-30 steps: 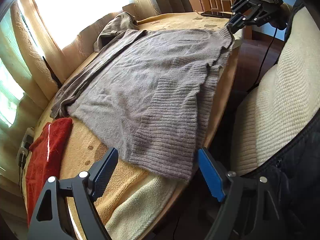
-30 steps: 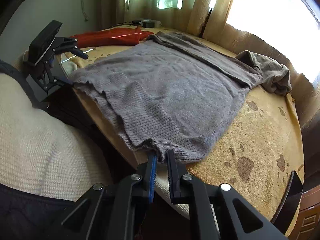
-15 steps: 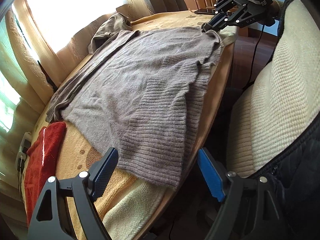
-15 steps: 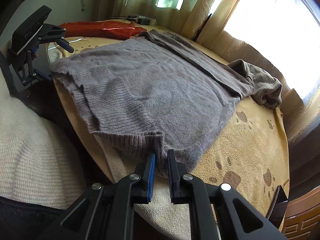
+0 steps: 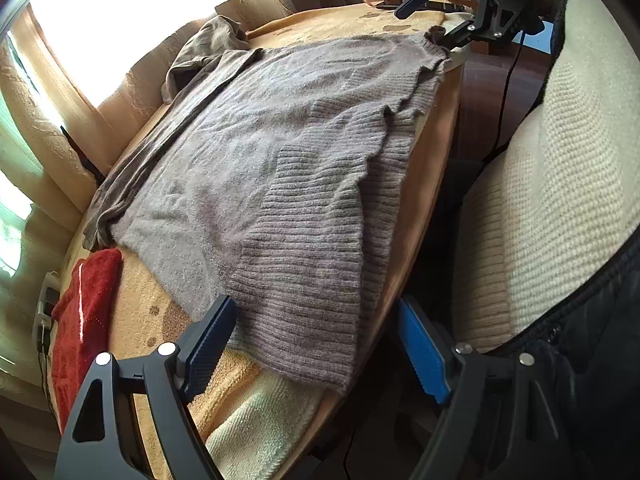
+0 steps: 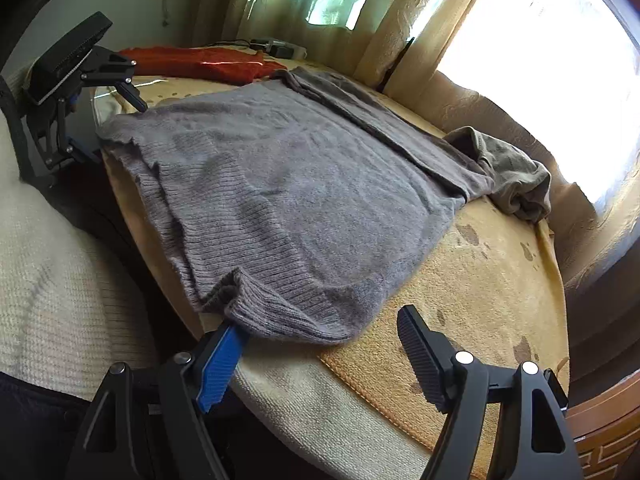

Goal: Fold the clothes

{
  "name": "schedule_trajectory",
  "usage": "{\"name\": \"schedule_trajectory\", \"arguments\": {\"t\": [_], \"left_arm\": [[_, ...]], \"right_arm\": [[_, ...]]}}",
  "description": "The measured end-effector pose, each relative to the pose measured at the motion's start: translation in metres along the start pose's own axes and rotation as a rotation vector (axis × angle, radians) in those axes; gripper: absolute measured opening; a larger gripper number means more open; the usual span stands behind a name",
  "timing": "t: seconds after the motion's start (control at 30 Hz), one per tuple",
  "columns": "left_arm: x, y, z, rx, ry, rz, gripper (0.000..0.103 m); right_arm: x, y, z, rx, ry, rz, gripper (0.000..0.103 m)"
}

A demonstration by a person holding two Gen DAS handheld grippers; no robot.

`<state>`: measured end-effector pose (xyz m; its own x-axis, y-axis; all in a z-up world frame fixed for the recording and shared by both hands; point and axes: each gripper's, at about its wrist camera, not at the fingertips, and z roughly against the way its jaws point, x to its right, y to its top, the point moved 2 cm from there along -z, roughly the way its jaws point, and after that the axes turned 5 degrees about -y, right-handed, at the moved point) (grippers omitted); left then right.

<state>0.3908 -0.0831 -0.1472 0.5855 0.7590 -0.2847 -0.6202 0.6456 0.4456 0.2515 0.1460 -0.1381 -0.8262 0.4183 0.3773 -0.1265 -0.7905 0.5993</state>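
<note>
A grey knit sweater (image 5: 280, 160) lies spread flat on the round table, its ribbed hem hanging over the near edge. My left gripper (image 5: 316, 344) is open, its fingers on either side of one hem corner without closing on it. In the right wrist view the sweater (image 6: 300, 184) fills the middle, and my right gripper (image 6: 320, 356) is open at the other hem corner, which droops onto the blue left finger (image 6: 220, 360). Each gripper shows in the other's view: the right gripper (image 5: 436, 20) far off at the top, the left gripper (image 6: 108, 124) at the upper left.
A yellow patterned cloth (image 6: 480, 280) covers the table. A red garment (image 5: 88, 300) lies at the far left side, and a bunched brownish cloth (image 6: 508, 176) sits near the window curtains. A phone (image 5: 390, 3) rests at the table's far edge. A person's cream knit top (image 5: 560, 160) crowds the near side.
My right gripper has opened and let go of the hem corner, which now rests at the table edge. The left gripper stays open and has edged closer to its corner.
</note>
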Motion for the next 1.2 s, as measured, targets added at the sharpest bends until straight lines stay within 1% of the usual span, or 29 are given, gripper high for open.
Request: {"name": "schedule_trajectory", "arguments": {"t": [0.07, 0.1, 0.13, 0.17, 0.2, 0.27, 0.37, 0.47, 0.57, 0.8, 0.97, 1.03, 1.1, 1.2], "left_arm": [[0.001, 0.001, 0.001, -0.004, 0.002, -0.005, 0.084], [0.001, 0.002, 0.001, -0.005, 0.004, -0.006, 0.084], [0.001, 0.002, 0.002, -0.006, 0.008, -0.007, 0.084], [0.001, 0.003, 0.003, -0.006, 0.011, -0.006, 0.084], [0.000, 0.003, 0.004, -0.005, 0.014, -0.003, 0.084], [-0.002, 0.003, 0.008, 0.002, 0.014, 0.009, 0.084], [-0.008, 0.004, 0.016, 0.028, 0.002, 0.039, 0.084], [-0.018, 0.007, 0.025, 0.073, -0.022, 0.091, 0.084], [-0.027, 0.009, 0.031, 0.120, -0.045, 0.144, 0.084], [-0.023, 0.006, 0.033, 0.159, -0.104, 0.186, 0.084], [-0.022, 0.019, 0.027, 0.195, -0.156, 0.241, 0.084], [-0.023, 0.027, 0.025, 0.217, -0.173, 0.273, 0.084], [-0.027, 0.037, 0.021, 0.231, -0.167, 0.322, 0.084], [-0.034, 0.050, 0.010, 0.211, -0.156, 0.429, 0.084]], "right_arm": [[-0.009, 0.003, -0.002, 0.015, 0.016, 0.045, 0.076], [-0.014, 0.004, -0.002, 0.023, 0.020, 0.070, 0.071], [-0.016, 0.007, -0.003, 0.031, 0.034, 0.086, 0.047], [-0.015, 0.009, -0.004, 0.028, 0.050, 0.077, 0.017], [-0.015, 0.012, -0.005, 0.025, 0.066, 0.068, 0.013], [-0.011, 0.017, -0.004, 0.032, 0.093, 0.052, 0.010], [0.010, 0.033, 0.010, 0.095, 0.123, -0.051, 0.009], [0.038, 0.057, 0.027, 0.189, 0.116, -0.139, 0.009], [0.055, 0.079, 0.027, 0.237, 0.066, -0.152, 0.009], [0.072, 0.098, 0.005, 0.222, 0.015, -0.167, 0.009], [0.084, 0.101, 0.004, 0.216, -0.009, -0.197, 0.009], [0.089, 0.103, 0.006, 0.217, -0.015, -0.211, 0.009], [0.094, 0.105, 0.008, 0.221, -0.027, -0.218, 0.009], [0.097, 0.106, 0.011, 0.227, -0.039, -0.223, 0.009]]}}
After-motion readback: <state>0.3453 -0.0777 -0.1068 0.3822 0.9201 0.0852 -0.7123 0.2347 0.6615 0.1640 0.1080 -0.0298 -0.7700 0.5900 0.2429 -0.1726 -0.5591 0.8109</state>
